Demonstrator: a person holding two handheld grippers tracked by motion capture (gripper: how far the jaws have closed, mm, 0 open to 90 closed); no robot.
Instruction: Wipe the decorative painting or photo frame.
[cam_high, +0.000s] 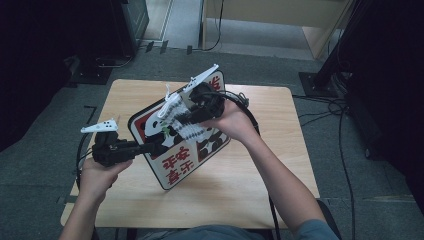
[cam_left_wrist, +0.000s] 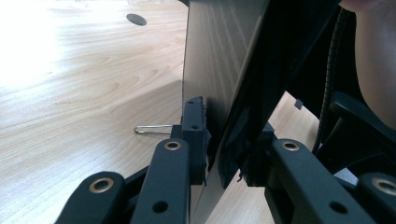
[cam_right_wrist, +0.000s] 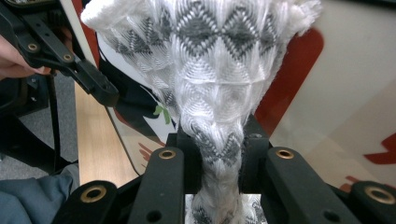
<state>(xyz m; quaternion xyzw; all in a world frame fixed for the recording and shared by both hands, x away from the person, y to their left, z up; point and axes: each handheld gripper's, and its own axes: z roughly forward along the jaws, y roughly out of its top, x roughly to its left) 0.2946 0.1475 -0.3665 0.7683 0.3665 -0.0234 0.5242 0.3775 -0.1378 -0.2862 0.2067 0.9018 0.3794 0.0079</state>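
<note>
Left gripper, left of centre in the high view: jaws clamped on the lower left edge of the panda sign board, holding it tilted above the wooden table. In the left gripper view, pads pinching the thin board edge from both sides.

Right gripper, centre of frame: jaws pinched around a bunched white-and-grey knitted cloth, pressed against the board face. In the right gripper view, cloth fanning out upward from between the jaws, board's red-and-white print behind.
</note>
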